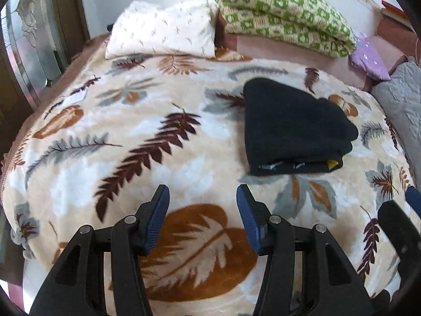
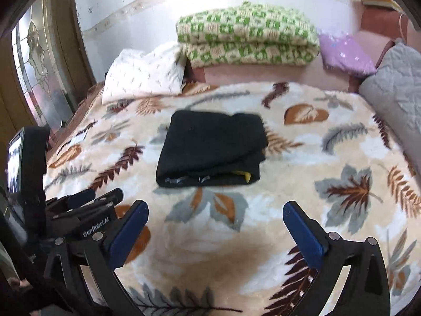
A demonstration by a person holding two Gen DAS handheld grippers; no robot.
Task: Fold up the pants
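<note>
The black pants (image 1: 294, 126) lie folded into a thick rectangle on the leaf-patterned blanket (image 1: 158, 137); a yellow tag shows at the near edge. They also show in the right wrist view (image 2: 213, 144). My left gripper (image 1: 202, 192) is open and empty, above the blanket, near and left of the pants. My right gripper (image 2: 215, 209) is open and empty, in front of the pants and apart from them. The left gripper's body shows at the left of the right wrist view (image 2: 86, 208).
A white pillow (image 1: 163, 30), a folded green-patterned blanket (image 1: 284, 13), a purple cushion (image 1: 368, 58) and a grey quilted cushion (image 1: 402, 97) sit at the bed's far side. A wooden door with glass (image 2: 39, 60) stands left of the bed.
</note>
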